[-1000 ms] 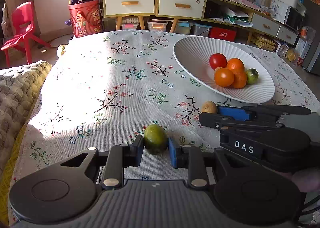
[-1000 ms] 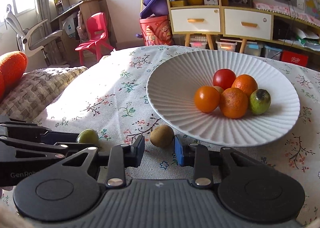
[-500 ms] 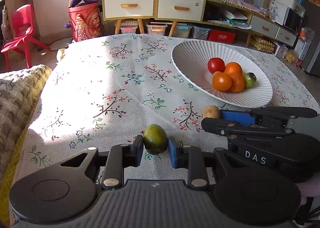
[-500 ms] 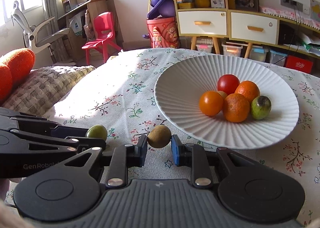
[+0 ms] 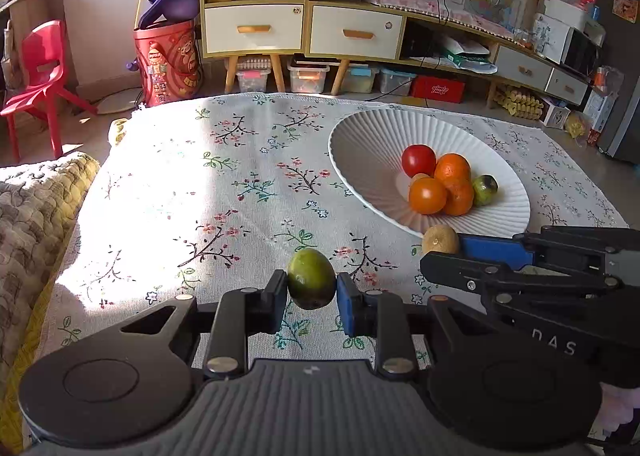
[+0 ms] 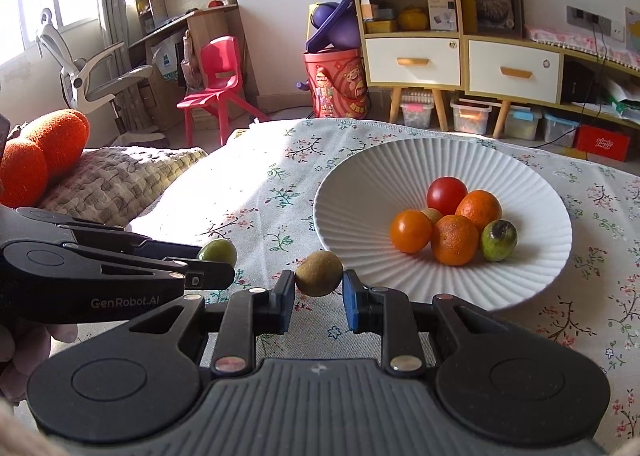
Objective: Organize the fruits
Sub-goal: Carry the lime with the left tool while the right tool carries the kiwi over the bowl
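My left gripper (image 5: 312, 290) is shut on a green fruit (image 5: 311, 278) and holds it just above the floral tablecloth (image 5: 200, 192). To its right, my right gripper (image 6: 319, 286) is shut on a brown kiwi (image 6: 319, 273), lifted off the cloth near the front rim of the white ribbed bowl (image 6: 400, 164). In the left wrist view the kiwi (image 5: 440, 240) shows at the right gripper's blue pads. The bowl (image 5: 360, 144) holds a red tomato (image 6: 447, 192), oranges (image 6: 454, 239) and a green fruit (image 6: 498, 240).
A quilted cushion (image 5: 28, 208) lies off the table's left edge, with an orange plush (image 6: 44, 152) on it. Beyond the table's far edge are a red chair (image 6: 216, 72), a red bucket (image 5: 168, 56) and a drawer cabinet (image 5: 304, 28).
Both grippers have risen with their fruits: the green fruit and the kiwi have left the cloth. The right gripper closed on the kiwi and now sits closer to the bowl's rim.
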{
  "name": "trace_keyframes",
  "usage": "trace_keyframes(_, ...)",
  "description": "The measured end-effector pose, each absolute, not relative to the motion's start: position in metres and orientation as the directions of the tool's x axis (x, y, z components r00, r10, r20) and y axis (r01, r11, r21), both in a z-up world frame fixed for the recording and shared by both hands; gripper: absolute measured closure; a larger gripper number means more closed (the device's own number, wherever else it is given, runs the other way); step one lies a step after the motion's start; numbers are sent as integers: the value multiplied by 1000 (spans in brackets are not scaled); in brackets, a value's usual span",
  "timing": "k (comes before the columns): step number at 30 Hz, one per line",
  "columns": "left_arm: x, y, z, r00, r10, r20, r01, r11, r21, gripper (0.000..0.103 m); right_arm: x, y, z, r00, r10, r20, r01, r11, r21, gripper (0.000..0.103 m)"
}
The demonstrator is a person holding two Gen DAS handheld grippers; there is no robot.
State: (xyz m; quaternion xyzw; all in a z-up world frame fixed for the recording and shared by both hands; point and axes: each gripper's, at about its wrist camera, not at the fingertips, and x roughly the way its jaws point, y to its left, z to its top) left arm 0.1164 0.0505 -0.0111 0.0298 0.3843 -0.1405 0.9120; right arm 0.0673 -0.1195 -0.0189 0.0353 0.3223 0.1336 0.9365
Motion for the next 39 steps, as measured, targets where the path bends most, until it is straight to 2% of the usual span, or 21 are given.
trace_keyframes(24,168,-18,-1,723,-318,-613,371,928,-44,92,92,-184,-9,807,127,-577,-71,990,118,80)
trace_keyframes(39,206,-34,-19,643,-334,-689,364,925,-109,92,115,-208,-19,767,90,-635,-61,996,67,80)
